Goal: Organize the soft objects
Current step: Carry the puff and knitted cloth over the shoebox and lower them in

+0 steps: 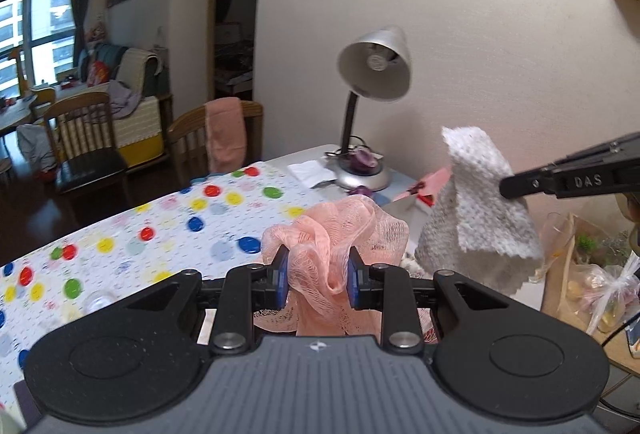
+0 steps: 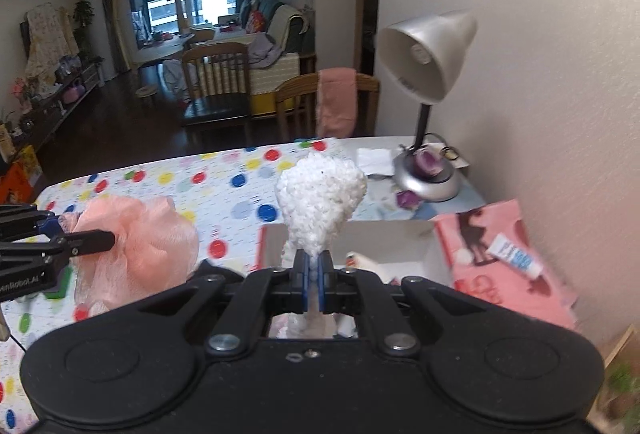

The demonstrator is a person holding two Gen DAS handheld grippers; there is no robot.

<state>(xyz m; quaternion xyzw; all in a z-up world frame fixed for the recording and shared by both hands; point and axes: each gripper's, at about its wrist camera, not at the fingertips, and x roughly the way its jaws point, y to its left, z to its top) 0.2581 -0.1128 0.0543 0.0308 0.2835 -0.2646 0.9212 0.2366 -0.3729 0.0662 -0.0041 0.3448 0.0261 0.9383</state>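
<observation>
Right up against my lenses, both claws are gripping: the left gripper is pinching the peach mesh pouf with its jaws partly closed, the right gripper is squeezing the white fluffy cloth nearly flat. Both are hanging above the spotted table — light, squashy, snag-prone, so I'm favouring bunched middles. The open box is sitting just below, near the lamp and wall — tight there.

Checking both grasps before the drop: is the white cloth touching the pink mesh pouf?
Cannot tell. In the left wrist view the white cloth overlaps the pink mesh pouf; the right wrist view suggests tablecloth between them, but not plainly.
</observation>
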